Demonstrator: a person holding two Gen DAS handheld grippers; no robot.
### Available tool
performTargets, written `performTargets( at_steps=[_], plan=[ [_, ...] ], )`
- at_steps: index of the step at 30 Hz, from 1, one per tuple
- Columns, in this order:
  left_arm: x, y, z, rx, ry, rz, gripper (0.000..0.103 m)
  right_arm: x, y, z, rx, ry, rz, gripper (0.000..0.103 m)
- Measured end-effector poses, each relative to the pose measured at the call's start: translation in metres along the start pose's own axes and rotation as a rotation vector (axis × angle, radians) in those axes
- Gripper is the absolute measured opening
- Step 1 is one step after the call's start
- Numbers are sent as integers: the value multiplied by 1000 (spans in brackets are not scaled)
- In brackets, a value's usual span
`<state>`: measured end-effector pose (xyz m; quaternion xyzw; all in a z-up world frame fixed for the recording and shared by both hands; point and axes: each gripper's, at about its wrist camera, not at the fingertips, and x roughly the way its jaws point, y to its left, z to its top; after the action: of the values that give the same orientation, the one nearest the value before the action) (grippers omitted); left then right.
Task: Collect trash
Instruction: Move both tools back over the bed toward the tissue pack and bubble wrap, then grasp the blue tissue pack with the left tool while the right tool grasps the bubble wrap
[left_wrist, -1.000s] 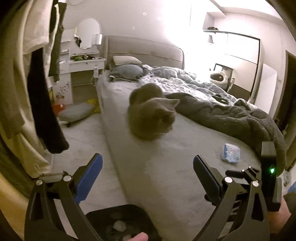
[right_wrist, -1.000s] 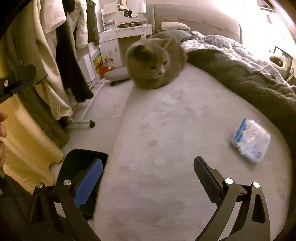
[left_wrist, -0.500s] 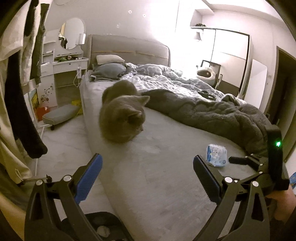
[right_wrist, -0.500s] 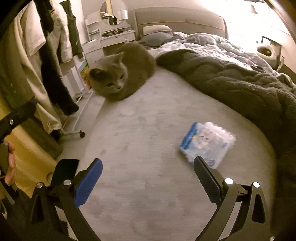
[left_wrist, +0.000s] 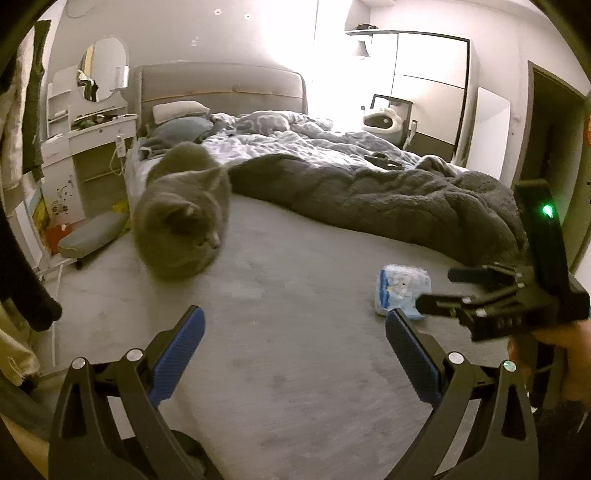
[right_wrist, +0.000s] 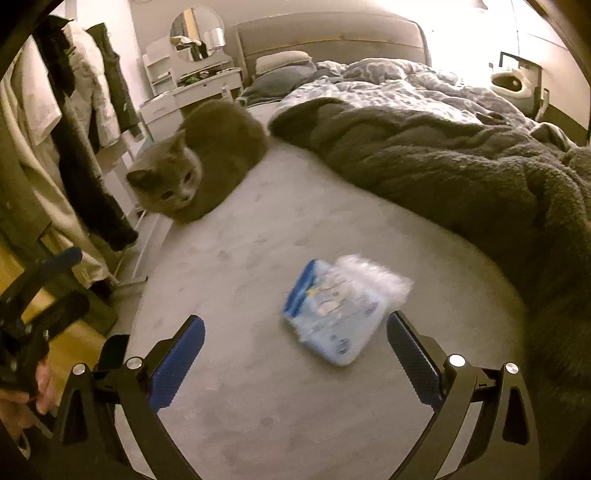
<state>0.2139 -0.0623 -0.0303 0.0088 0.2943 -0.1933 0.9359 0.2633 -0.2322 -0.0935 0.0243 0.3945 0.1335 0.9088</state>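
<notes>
- We held the right gripper (right_wrist: 295, 354) wide, its blue-padded fingers (right_wrist: 177, 360) empty above the grey bed (right_wrist: 258, 406).
- The packet (right_wrist: 340, 310), blue and white plastic, lay flat on the bed at about one o'clock from that gripper, just ahead of the right finger; whether they touched, we could not tell.
- Our left gripper (left_wrist: 293, 360) was wide too, holding nothing.
- From the left camera the packet (left_wrist: 400, 290) sat at two o'clock.
- A grey cat (right_wrist: 207, 162) crouched at eleven o'clock, well apart from the packet.
- A dark blanket (right_wrist: 461, 166) lay bunched at two o'clock.
</notes>
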Motion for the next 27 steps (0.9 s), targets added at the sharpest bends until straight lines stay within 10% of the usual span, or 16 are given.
performTargets(
  at_steps=[27],
  plan=[
    [104, -99, -11, 155, 152, -135, 100, 11, -76, 30, 163, 39, 51, 100]
  ],
)
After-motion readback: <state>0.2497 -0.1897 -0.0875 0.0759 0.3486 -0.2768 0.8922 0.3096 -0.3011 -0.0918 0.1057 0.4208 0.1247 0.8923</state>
